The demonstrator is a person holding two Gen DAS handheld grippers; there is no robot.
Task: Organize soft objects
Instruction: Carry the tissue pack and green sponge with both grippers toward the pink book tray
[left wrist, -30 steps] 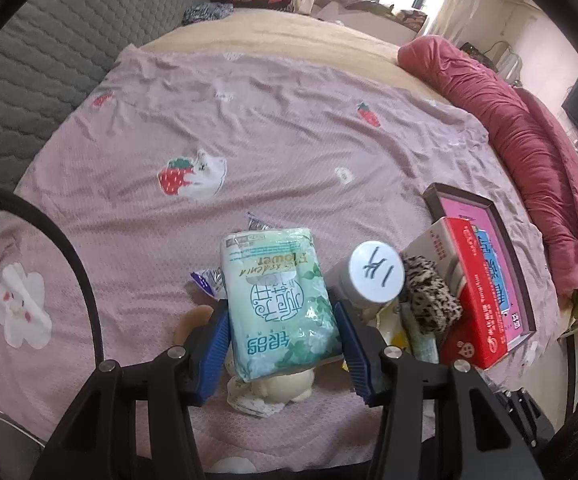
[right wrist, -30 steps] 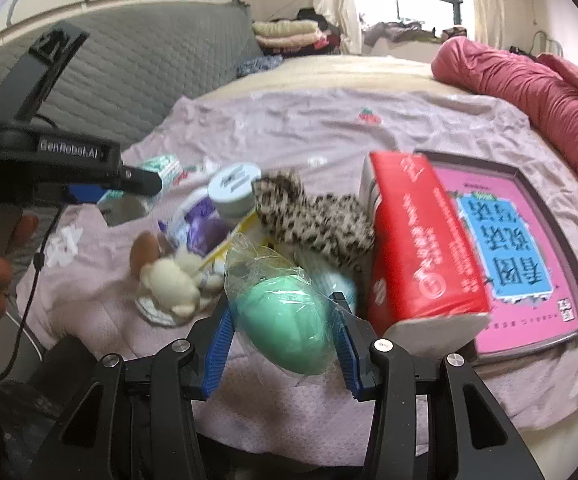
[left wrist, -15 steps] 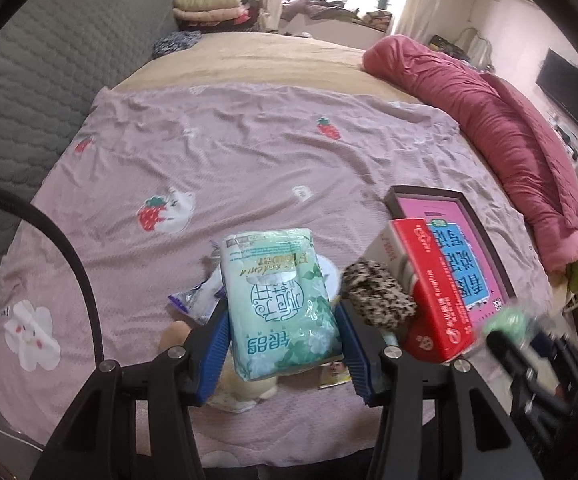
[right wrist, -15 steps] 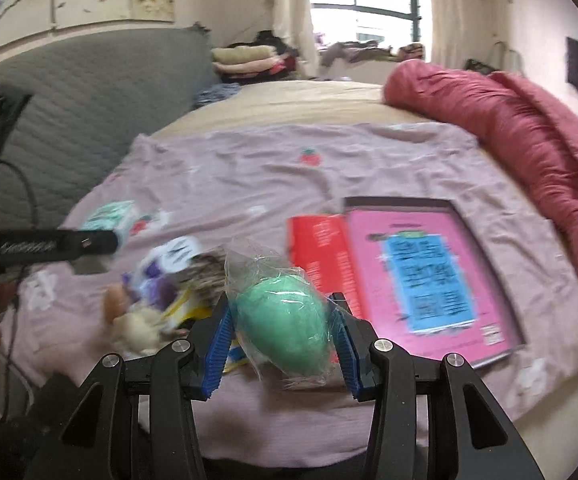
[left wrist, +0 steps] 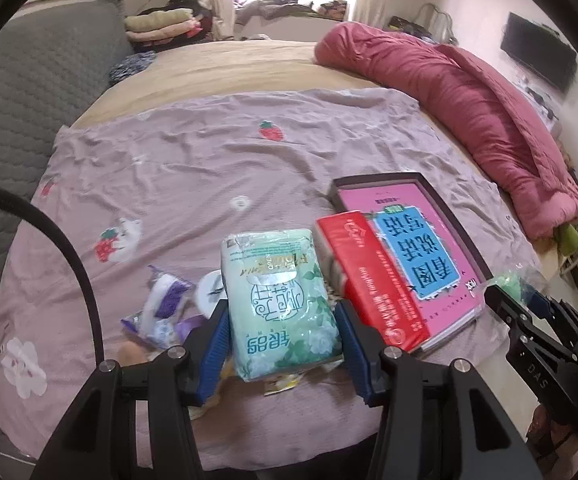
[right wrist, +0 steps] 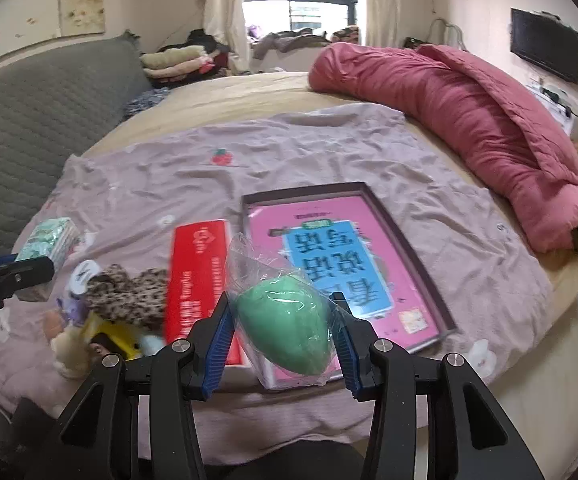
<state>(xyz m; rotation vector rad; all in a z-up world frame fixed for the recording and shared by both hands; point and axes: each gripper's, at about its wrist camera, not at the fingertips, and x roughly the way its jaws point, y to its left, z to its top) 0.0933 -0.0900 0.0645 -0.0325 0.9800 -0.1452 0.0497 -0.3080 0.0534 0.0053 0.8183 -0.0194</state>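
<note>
My left gripper (left wrist: 283,328) is shut on a green tissue pack (left wrist: 279,300) and holds it above the pile at the bed's near edge. My right gripper (right wrist: 283,332) is shut on a green sponge egg in a clear bag (right wrist: 285,328), held above the near end of the red box (right wrist: 197,280) and the pink book tray (right wrist: 409,240). A leopard-print scrunchie (right wrist: 129,296) lies left of the red box. A cream plush toy (right wrist: 69,352) lies at the pile's near left. The right gripper also shows in the left wrist view (left wrist: 517,292).
A purple wrapper (left wrist: 165,308) and a white round lid (right wrist: 85,274) lie in the pile. The purple strawberry sheet (left wrist: 209,168) covers the bed. A red duvet roll (right wrist: 449,108) lies along the right side. A grey padded headboard (right wrist: 29,120) stands at left.
Both grippers have lifted and swung right with their loads. The right gripper now hovers nearer the pink tray, and the pile sits further left in its view.
</note>
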